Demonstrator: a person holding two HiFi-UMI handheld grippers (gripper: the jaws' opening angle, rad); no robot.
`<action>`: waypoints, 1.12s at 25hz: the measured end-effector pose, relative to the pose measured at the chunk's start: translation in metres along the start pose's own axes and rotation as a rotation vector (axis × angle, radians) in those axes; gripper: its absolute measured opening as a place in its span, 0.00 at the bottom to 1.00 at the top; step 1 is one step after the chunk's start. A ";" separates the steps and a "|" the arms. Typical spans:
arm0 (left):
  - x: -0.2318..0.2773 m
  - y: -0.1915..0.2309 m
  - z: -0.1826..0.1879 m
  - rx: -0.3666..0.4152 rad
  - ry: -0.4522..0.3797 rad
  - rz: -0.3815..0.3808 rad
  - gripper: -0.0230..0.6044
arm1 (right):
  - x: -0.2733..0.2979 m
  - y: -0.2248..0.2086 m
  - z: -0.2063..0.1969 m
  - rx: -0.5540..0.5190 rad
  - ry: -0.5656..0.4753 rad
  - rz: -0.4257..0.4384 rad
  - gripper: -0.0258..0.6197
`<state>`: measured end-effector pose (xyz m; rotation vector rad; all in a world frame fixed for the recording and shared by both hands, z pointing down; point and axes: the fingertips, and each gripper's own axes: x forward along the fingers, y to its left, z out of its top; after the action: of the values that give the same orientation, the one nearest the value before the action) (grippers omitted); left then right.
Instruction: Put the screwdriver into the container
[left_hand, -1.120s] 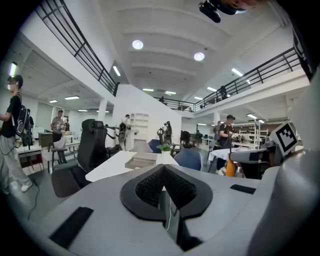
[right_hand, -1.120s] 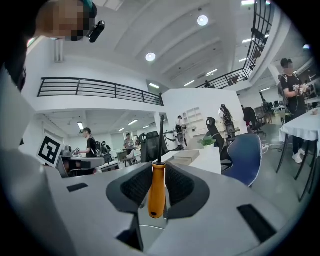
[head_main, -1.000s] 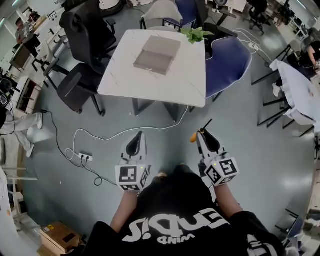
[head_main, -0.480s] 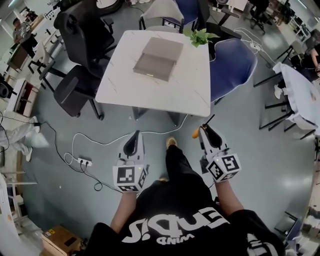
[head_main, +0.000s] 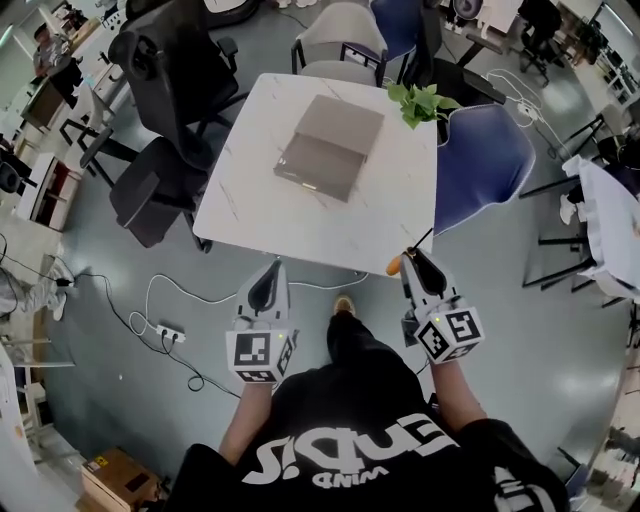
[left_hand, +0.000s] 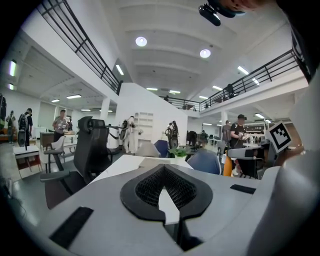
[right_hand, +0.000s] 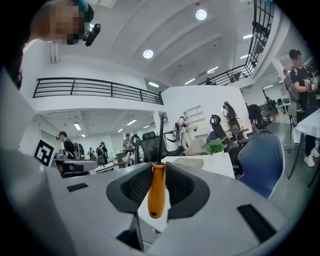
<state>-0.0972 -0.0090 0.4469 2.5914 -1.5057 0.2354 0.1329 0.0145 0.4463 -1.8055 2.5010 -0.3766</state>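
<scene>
A flat grey-brown container (head_main: 330, 148) lies shut on the white table (head_main: 300, 225) ahead of me. My right gripper (head_main: 410, 264) is shut on the screwdriver (head_main: 394, 266) just short of the table's near right corner. In the right gripper view the orange handle (right_hand: 156, 192) stands upright between the pads, and the dark shaft points up past them toward the table (right_hand: 205, 164). My left gripper (head_main: 268, 278) hangs at the table's near edge, shut with nothing in it. In its own view the left gripper (left_hand: 163, 169) faces the table (left_hand: 125, 162).
A blue chair (head_main: 485, 160) stands at the table's right side and a potted plant (head_main: 420, 100) sits on its far right corner. Black office chairs (head_main: 160, 180) stand to the left. A cable and power strip (head_main: 165, 335) lie on the floor at my left.
I have walked closer to the table, so it now reaches down to both gripper tips. Both grippers keep their pose, and the screwdriver stays in the right one.
</scene>
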 end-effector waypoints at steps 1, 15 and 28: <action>0.010 0.003 0.003 -0.002 0.003 0.004 0.06 | 0.010 -0.004 0.005 -0.004 0.000 0.007 0.16; 0.117 0.048 0.042 0.001 0.007 0.092 0.06 | 0.138 -0.057 0.038 -0.028 0.026 0.118 0.16; 0.155 0.079 0.054 -0.001 0.006 0.027 0.06 | 0.191 -0.048 0.049 -0.041 0.028 0.104 0.16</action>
<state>-0.0861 -0.1899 0.4284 2.5686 -1.5399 0.2448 0.1233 -0.1877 0.4306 -1.6863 2.6268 -0.3505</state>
